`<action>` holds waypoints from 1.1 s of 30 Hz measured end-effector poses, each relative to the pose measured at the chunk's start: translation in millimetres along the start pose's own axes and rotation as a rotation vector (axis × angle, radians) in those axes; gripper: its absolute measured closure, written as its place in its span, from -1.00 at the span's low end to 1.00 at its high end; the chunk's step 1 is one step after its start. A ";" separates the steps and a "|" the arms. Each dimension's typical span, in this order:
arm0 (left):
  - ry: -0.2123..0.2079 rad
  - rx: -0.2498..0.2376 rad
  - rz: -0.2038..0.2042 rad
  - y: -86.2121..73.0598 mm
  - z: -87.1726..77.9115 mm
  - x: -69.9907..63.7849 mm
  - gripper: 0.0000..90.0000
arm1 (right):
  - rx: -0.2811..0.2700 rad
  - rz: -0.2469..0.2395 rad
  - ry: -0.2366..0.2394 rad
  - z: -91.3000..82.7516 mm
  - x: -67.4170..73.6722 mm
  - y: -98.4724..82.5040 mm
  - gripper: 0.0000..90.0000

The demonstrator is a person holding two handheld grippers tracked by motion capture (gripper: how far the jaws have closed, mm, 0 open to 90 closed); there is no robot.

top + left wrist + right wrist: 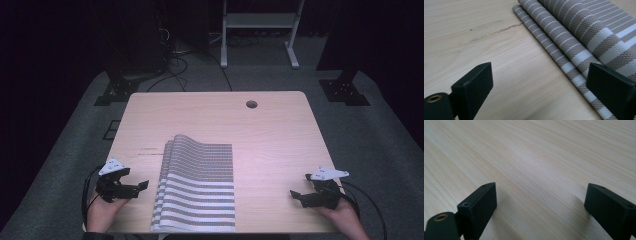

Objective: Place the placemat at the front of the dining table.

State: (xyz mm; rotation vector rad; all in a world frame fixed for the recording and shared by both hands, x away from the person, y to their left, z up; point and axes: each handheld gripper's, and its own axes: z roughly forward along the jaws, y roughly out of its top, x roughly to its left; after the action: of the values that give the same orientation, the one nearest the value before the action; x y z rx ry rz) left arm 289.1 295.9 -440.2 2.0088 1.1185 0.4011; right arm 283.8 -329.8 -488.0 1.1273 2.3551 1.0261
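- Now the striped mat lies folded in layers at the middle of the table, near its front edge.
- Left gripper is just beside the mat's stepped left edge, jaws wide, nothing between them.
- Right gripper rests well apart at the right, also wide open and empty.
- To grip well, I think the left jaws should go low and take one layer edge only.
- Lifting slowly probably keeps the other layers from sliding.

Standing at upper center: white desk frame on grey carpet; black cables trailing upper left.
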 end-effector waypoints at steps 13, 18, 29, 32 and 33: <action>-0.068 -0.021 0.026 14.2 -6.5 -19.6 -0.83 | 0.002 0.000 0.003 -0.2 0.9 -0.1 -0.79; -0.099 -0.013 0.045 18.7 -4.9 -29.1 -0.83 | 0.002 -0.001 0.004 -0.2 1.0 0.0 -0.79; -0.156 0.010 0.077 22.6 4.4 -46.3 -0.83 | 0.001 -0.003 0.004 -0.1 1.0 0.0 -0.79; -0.166 0.016 0.082 23.3 6.8 -49.9 -0.83 | 0.001 -0.003 0.004 -0.1 1.0 0.0 -0.79; -0.172 0.018 0.086 23.5 8.6 -51.9 -0.83 | 0.001 -0.003 0.004 -0.2 1.0 0.0 -0.79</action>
State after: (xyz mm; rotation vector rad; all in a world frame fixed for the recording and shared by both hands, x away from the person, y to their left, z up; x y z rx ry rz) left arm 278.6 242.0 -422.9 2.0691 0.9357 0.2571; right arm 283.1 -329.1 -487.9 1.1228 2.3598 1.0272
